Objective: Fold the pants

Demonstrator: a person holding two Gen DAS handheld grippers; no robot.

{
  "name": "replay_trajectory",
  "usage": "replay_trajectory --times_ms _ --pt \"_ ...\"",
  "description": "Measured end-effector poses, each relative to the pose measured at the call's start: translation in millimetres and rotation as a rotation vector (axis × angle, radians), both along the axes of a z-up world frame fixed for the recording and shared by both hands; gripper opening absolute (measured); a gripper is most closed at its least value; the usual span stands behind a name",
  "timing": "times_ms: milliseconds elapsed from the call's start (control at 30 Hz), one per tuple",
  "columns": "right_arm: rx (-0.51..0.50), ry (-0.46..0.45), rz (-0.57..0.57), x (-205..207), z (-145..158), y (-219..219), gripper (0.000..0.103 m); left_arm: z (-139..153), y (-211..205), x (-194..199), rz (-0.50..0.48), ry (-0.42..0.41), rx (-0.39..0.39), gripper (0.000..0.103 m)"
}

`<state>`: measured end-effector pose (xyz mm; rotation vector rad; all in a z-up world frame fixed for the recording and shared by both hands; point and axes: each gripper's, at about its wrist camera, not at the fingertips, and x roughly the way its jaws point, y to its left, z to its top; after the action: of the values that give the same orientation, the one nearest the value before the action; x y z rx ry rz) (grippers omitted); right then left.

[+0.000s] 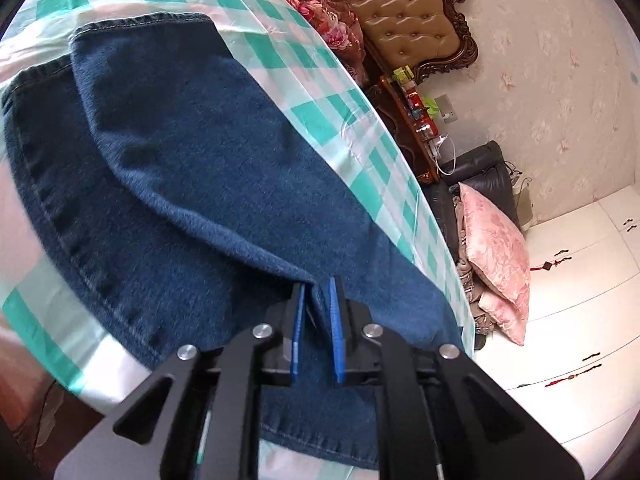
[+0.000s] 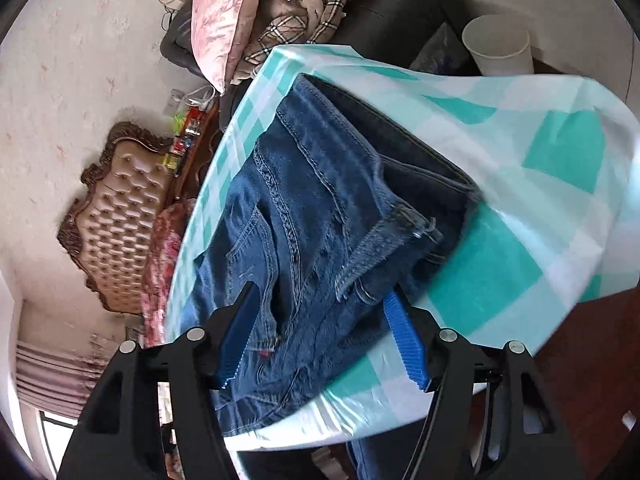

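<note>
The left gripper (image 1: pixel 318 300) has its blue pads nearly together, pinching a raised fold of the pants (image 1: pixel 192 168) between them. The denim runs away from the jaws toward the far left, one leg lying over the other on the checked tablecloth (image 1: pixel 312 116). The right gripper (image 2: pixel 320 320) has its jaws spread wide above the waistband end of the pants (image 2: pixel 320 208), gripping nothing; whether the pads touch the cloth is unclear. Beyond the table's far edge stands a white cup (image 2: pixel 498 46).
</note>
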<state>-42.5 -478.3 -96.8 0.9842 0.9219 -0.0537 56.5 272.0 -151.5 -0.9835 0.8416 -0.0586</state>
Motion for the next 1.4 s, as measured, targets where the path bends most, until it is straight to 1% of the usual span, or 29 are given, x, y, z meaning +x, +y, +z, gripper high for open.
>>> replay_trajectory --times_ms 67,100,167,200,233,267,300,333,367,400,433,467,500,533,600,667,700,800,867,933,967,1000,1100,1133,1233,1267,1333,1367,1400 --pt "-0.037 0.021 0.018 5.5 1.0 1.2 0.036 -4.5 3.5 10.4 -0.002 0.019 -0.016 0.010" --pt "-0.061 0.054 0.042 18.3 2.9 1.4 0.013 -5.8 5.4 18.2 -0.005 0.036 -0.015 0.001" --pt "-0.101 0.056 0.066 35.4 15.1 0.7 0.009 -0.5 9.5 31.6 -0.012 0.045 0.005 0.001" --pt "-0.126 0.020 0.081 47.0 34.4 1.0 0.008 7.7 13.1 37.0 -0.006 0.039 0.008 0.001" --pt "-0.133 -0.050 0.094 53.4 59.1 1.7 0.007 24.6 17.1 39.8 0.003 0.008 0.002 0.001" --pt "-0.150 -0.097 0.103 54.1 77.1 3.8 0.007 43.8 18.1 37.6 0.008 -0.031 0.010 0.001" --pt "-0.197 -0.152 0.109 50.5 100.8 6.7 0.007 60.9 17.4 31.5 0.012 -0.059 0.034 0.001" --pt "-0.236 -0.170 0.107 44.7 111.7 7.1 0.007 75.9 14.8 19.2 0.015 -0.073 0.066 0.001" --pt "-0.256 -0.149 0.097 37.3 110.7 3.3 0.007 78.9 13.5 6.7 0.017 -0.073 0.063 0.001" --pt "-0.252 -0.111 0.096 33.2 99.3 -1.5 0.007 73.9 12.7 -5.7 0.016 -0.062 0.038 0.001" --pt "-0.246 -0.062 0.095 30.5 83.0 -5.9 0.006 59.1 10.8 -20.0 0.009 -0.038 -0.003 0.001" --pt "-0.248 0.023 0.088 27.5 55.5 -10.8 0.006 43.6 7.0 -29.3 -0.001 -0.008 -0.006 0.001" --pt "-0.243 0.075 0.087 23.9 36.2 -13.1 0.006 30.9 4.0 -34.5 -0.005 0.021 0.005 0.001" --pt "-0.239 0.123 0.093 21.9 16.6 -13.5 0.006 9.1 2.5 -41.3 0.003 0.072 -0.001 0.001" --pt "-0.269 0.161 0.101 19.6 -4.3 -10.4 0.006 -16.2 5.1 -48.4 0.022 0.113 -0.046 0.001" --pt "-0.289 0.154 0.104 18.8 -3.0 -6.3 0.006 -24.0 6.9 -50.0 0.030 0.115 -0.055 0.001" --pt "-0.304 0.142 0.104 19.0 6.2 -4.9 0.006 -20.6 6.7 -49.1 0.030 0.106 -0.051 0.001" --pt "-0.311 0.063 0.102 10.9 40.8 0.9 0.006 3.0 6.6 -51.5 0.029 0.049 -0.030 0.001" --pt "-0.338 0.036 0.097 8.3 54.8 1.4 0.006 12.9 3.9 -56.1 0.036 0.029 -0.018 0.001" --pt "-0.352 0.066 0.098 10.4 45.3 -4.0 0.006 -1.8 3.3 -56.0 0.033 0.076 -0.019 0.001" --pt "-0.326 0.095 0.090 12.4 37.4 -5.9 0.006 -7.6 3.0 -56.8 0.040 0.098 -0.037 0.001" --pt "-0.318 0.098 0.091 10.7 35.6 -7.6 0.006 -10.7 3.4 -59.5 0.046 0.100 -0.054 0.001" --pt "-0.346 0.062 0.096 11.1 48.0 -1.9 0.006 -2.8 0.6 -65.5 0.049 0.066 -0.031 0.001" --pt "-0.356 0.071 0.097 14.4 44.2 -2.9 0.006 -4.9 0.1 -65.3 0.051 0.075 -0.030 0.001" --pt "-0.335 0.146 0.084 17.5 13.8 -10.2 0.006 -23.1 1.2 -70.2 0.064 0.105 -0.062 0.001" --pt "-0.347 0.156 0.085 15.9 7.8 -9.1 0.006 -27.0 0.6 -71.8 0.068 0.102 -0.069 0.001" --pt "-0.379 0.170 0.092 15.9 -0.8 -3.3 0.006 -30.4 2.9 -74.2 0.078 0.085 -0.076 0.003" --pt "-0.383 0.170 0.092 15.6 -1.9 -2.5 0.006 -32.2 6.7 -73.6 0.088 0.076 -0.080 0.007" --pt "-0.394 0.171 0.095 16.8 -1.9 -1.4 0.006 -33.2 12.6 -72.7 0.102 0.059 -0.086 0.014"
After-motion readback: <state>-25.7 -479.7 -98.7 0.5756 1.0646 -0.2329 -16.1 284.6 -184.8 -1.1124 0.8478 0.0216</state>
